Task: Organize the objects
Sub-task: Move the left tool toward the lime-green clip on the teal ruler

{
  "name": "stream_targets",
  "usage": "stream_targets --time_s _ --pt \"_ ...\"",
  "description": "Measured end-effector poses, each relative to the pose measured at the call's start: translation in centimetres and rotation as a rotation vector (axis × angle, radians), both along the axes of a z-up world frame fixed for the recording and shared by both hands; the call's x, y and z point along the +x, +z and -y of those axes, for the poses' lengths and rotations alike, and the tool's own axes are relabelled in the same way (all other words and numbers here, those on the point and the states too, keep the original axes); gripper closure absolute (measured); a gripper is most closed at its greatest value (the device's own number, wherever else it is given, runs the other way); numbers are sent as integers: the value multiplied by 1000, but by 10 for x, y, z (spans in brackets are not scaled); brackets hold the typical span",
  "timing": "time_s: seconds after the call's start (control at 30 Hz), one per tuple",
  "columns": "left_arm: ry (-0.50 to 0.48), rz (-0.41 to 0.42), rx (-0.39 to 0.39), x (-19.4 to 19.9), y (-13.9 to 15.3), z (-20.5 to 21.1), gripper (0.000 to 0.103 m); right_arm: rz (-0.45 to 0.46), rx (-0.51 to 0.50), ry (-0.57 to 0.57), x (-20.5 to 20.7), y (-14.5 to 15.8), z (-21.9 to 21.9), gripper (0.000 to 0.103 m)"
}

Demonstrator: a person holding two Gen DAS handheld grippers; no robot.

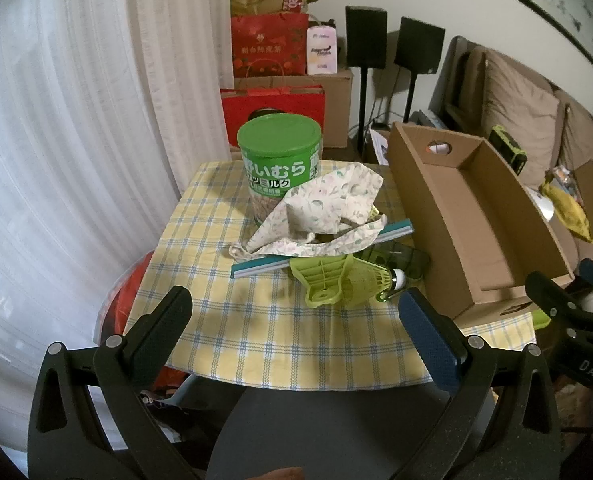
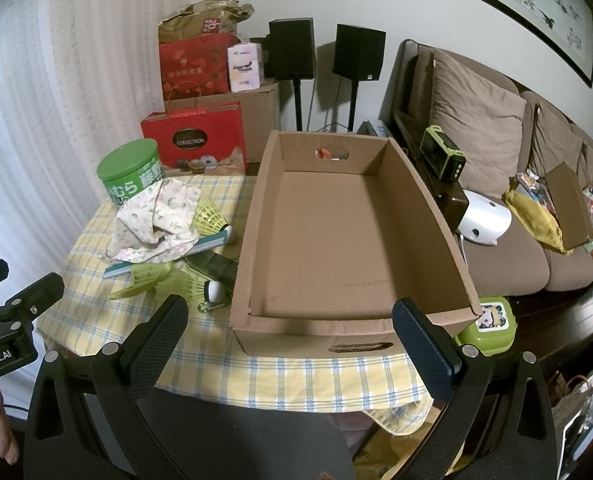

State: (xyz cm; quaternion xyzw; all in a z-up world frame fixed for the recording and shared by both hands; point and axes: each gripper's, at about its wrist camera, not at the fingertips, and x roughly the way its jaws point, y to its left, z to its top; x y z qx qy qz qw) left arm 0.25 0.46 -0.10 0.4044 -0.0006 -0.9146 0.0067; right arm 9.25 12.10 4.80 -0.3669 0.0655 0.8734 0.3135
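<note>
An empty cardboard box (image 2: 336, 240) stands on the right of the checked tablecloth (image 1: 256, 320); it also shows in the left wrist view (image 1: 476, 216). Left of it lies a pile: a green-lidded can (image 1: 279, 160), a floral cloth (image 1: 328, 208), a teal bar (image 1: 320, 248), a lime plastic piece (image 1: 322, 280), a yellow-green shuttlecock (image 1: 370, 280) and a dark phone (image 1: 400, 258). My left gripper (image 1: 296, 328) is open and empty before the pile. My right gripper (image 2: 292, 344) is open and empty at the box's near wall.
A lime lunch box (image 2: 490, 320) sits at the table's right corner beside the cardboard box. Red gift bags (image 2: 194, 140), cartons and two speakers (image 2: 290, 48) stand behind the table. A sofa (image 2: 496, 240) with cushions and clutter runs along the right. A curtain hangs left.
</note>
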Motion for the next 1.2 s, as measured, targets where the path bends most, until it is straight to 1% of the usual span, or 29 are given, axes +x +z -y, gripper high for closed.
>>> stream_targets --time_s 0.27,0.3,0.4,0.73,0.8,0.93,1.07,1.13,1.2 --pt "8 4 7 0 -1 2 0 4 0 -1 -3 0 3 0" --pt "9 5 9 -1 -2 4 0 2 3 -19 -4 1 4 0" --pt "11 8 13 -2 -3 6 0 4 5 -16 -7 -4 4 0" --pt "13 10 14 -3 -4 7 0 -1 3 -35 -7 -4 3 0" --pt "12 16 28 -5 -5 10 0 -15 -19 -21 -8 -4 2 0" --pt "15 25 92 -13 -10 27 0 -36 -89 22 -16 -7 -3 0" --pt "43 28 149 -21 -15 48 0 -50 -155 71 -28 -14 -5 0" --pt "62 28 155 -25 -17 56 0 -46 -149 83 -36 -17 -4 0" --pt "89 19 126 -29 -20 63 0 -36 -126 96 -43 -19 -1 0"
